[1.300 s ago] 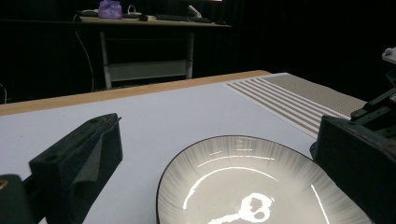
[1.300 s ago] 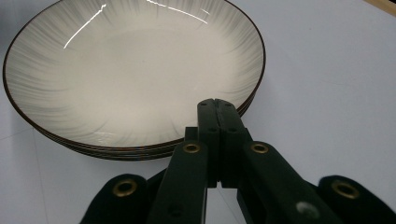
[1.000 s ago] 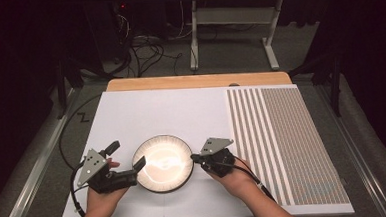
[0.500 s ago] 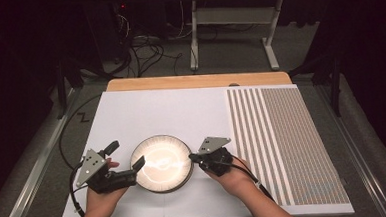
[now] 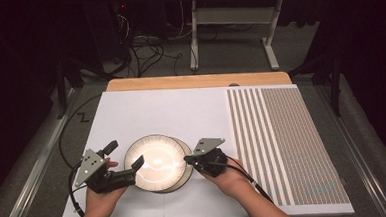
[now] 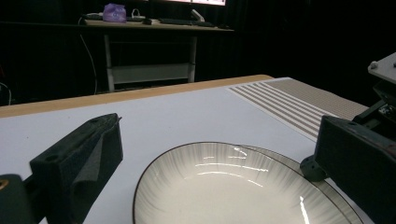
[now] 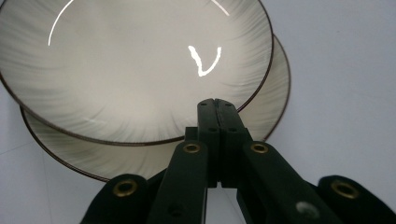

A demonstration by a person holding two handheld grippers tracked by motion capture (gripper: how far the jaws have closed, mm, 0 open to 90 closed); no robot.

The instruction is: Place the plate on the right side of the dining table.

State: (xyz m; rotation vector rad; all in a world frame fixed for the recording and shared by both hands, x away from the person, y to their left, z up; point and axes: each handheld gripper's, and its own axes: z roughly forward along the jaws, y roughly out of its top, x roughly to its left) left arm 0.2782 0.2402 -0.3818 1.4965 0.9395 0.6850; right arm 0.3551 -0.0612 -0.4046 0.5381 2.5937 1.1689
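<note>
Where the white worktop (image 5: 146, 116) nears its front edge, left of centre: two stacked pale plates with dark rims. Upper plate (image 5: 156, 163) shifted slightly toward the left edge, lower plate (image 5: 184, 176) peeking out on the right and front. Left hand-held gripper (image 5: 126, 159) at the upper plate's left side, jaws wide apart, one jaw over the rim, the other off the plate on the far side. Right hand-held gripper (image 5: 186, 159) at the stack's right side, jaws pressed together, tips just over the upper plate's rim (image 7: 252, 100); whether pinching it or merely shut above it, impossible to tell. Striped mat (image 5: 283, 144) covering the worktop's right part, well apart from the plates.
</note>
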